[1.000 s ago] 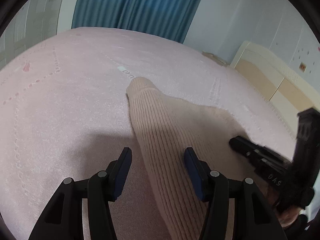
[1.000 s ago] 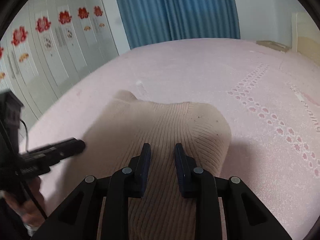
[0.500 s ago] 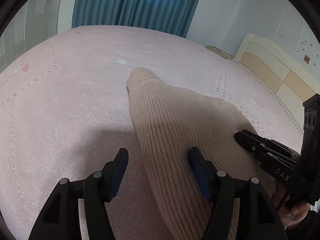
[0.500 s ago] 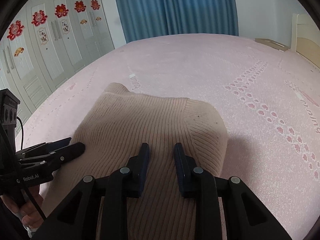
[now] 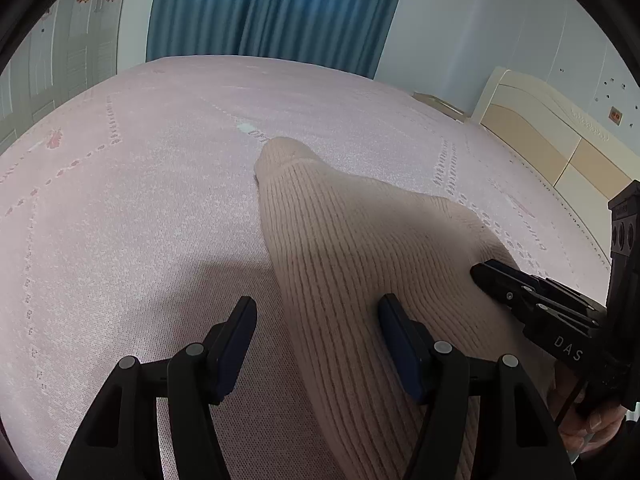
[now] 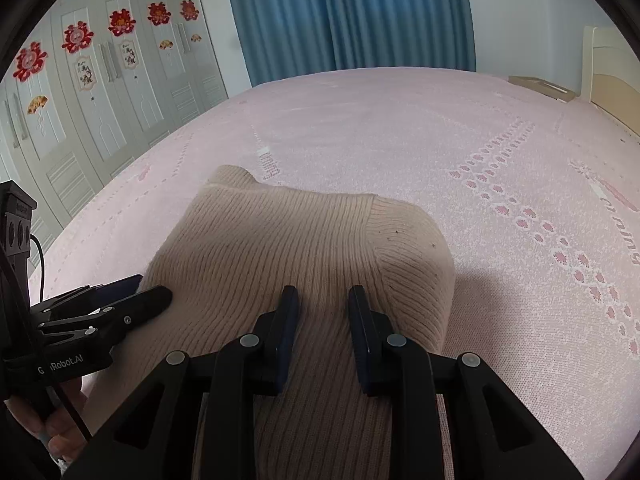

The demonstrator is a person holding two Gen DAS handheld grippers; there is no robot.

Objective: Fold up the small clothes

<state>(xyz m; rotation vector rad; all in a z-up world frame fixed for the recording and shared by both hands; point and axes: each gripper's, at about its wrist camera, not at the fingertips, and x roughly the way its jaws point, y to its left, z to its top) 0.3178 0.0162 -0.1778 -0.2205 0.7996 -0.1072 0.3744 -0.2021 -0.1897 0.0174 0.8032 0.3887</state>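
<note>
Knitwear, a beige ribbed sweater (image 6: 304,248) folded at bed-centre, has slid toward six o'clock as the right gripper (image 6: 323,312), jaws pinching a ridge, drags it, left gripper (image 5: 316,320) spread wide over its edge.

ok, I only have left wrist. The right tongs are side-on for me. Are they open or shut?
Observer: On right wrist, the right tongs stand narrowly apart, with the knit of the sweater between them. I cannot confirm a pinch.
Operator: And the sweater's far side?
Observer: There is a seam there. Right of it the ribs change direction, and the knit rounds down onto the pink bedcover.
</note>
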